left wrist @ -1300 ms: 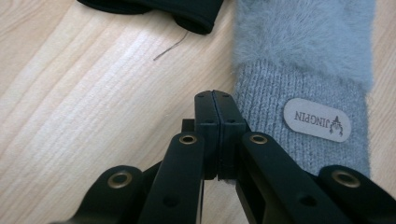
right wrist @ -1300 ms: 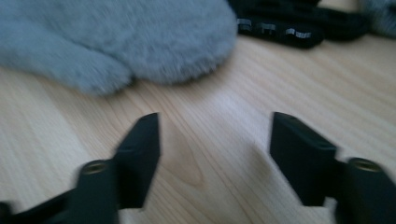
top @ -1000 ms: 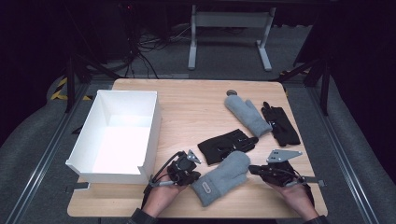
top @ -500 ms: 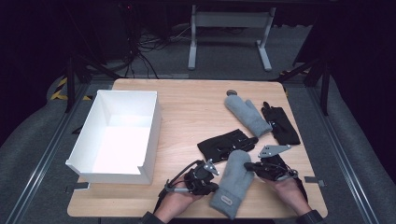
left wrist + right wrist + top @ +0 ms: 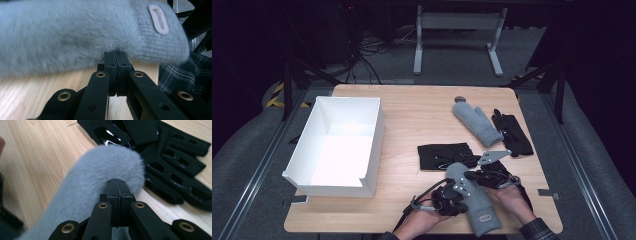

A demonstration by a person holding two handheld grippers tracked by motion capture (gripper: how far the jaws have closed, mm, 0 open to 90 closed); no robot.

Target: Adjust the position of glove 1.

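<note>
left gripper (image 5: pixel 115 53) clenched on grey mitten (image 5: pixel 474 200) cuff, lower centre | right gripper (image 5: pixel 116 182) clenched on its tip | risk: thin fluffy pinch slips, mitten drops

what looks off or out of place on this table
Nothing damaged or spilled. The gloves are unsorted: one grey mitten is pinched by both grippers, left gripper and right gripper, its mate lies far off, and the white box holds nothing.

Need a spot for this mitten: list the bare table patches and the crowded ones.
Free: the wood between the box and the far mitten, and the front strip before the box. Crowded: the right side, where black gloves lie, and the near edge under both grippers holding the near mitten.
</note>
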